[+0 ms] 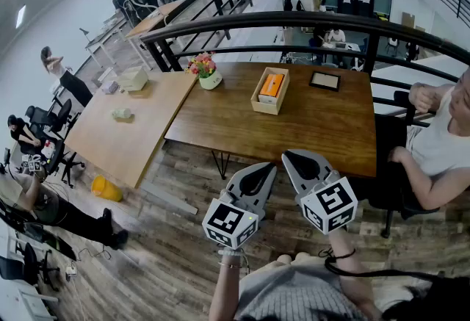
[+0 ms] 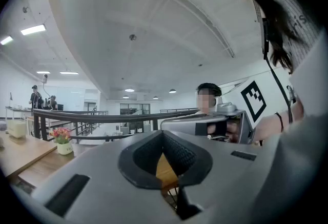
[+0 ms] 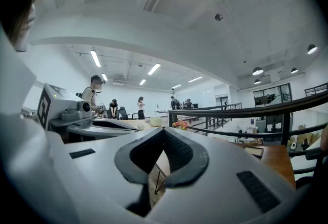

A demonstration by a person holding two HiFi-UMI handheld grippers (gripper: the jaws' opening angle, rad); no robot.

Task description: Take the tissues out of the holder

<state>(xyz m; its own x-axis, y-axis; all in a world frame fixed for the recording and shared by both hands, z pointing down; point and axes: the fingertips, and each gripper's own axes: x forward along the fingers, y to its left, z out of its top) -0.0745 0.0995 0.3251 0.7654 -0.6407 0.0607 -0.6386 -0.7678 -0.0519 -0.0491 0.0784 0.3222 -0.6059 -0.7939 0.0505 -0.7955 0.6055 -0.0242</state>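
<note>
An open office level with a black railing (image 1: 294, 20) along its edge holds a dark wooden table (image 1: 323, 128), with a paler table (image 1: 125, 137) butted against its left side.

In the head view, a wooden holder (image 1: 257, 101) stands near the middle of the dark table with an orange pack of tissues (image 1: 271, 85) lying inside it. A pot of flowers (image 1: 208, 71) sits to its left near the table's corner, and a dark flat frame (image 1: 324, 80) lies to its right. A seated person (image 1: 440, 139) is at the table's right end. The left gripper (image 1: 258, 178) and right gripper (image 1: 299, 163) are held side by side over the plank floor, on the near side of the table and well apart from the holder.

In the left gripper view, the jaws are together at their tips with nothing between them. The flowers show low at the left and the right gripper at the right.

In the right gripper view, these jaws also meet at the tips and are empty. The railing and the dark table are at the right.
</note>
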